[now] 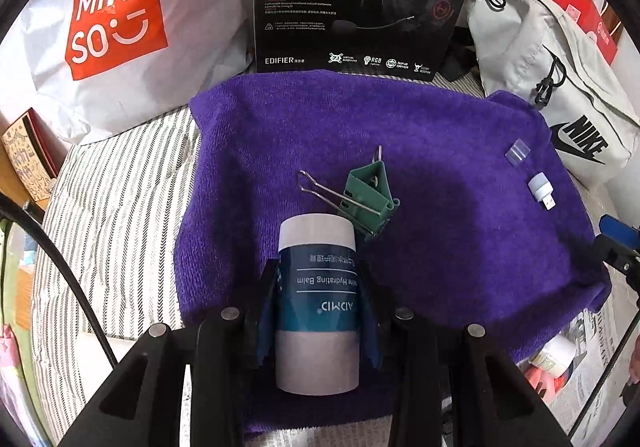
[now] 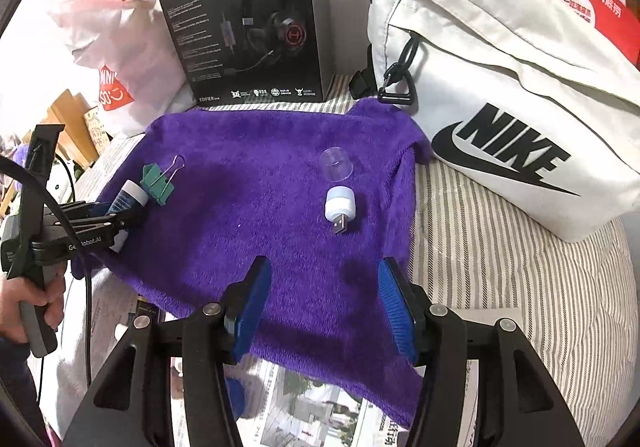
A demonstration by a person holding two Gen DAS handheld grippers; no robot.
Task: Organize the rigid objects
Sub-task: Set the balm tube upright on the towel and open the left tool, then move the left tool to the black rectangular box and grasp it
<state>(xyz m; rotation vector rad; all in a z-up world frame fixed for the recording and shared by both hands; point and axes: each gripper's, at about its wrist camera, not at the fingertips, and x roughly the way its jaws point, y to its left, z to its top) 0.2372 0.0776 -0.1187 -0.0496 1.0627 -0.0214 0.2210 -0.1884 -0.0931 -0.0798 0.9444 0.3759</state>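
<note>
Left gripper [image 1: 318,307] jaws clamped on one balm bottle [image 1: 317,303]; right gripper [image 2: 326,303] jaws apart; one binder clip [image 1: 366,199].

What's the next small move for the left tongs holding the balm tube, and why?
Probably ease the left tongs sideways, clear of the green binder clip, before setting down the balm tube. The tube's far end sits right by the clip on the purple towel, so pushing ahead would likely nudge it. The right tongs hang open and empty, short of the USB light.

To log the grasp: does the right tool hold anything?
No, the right tool is open and empty above the purple towel.
</note>
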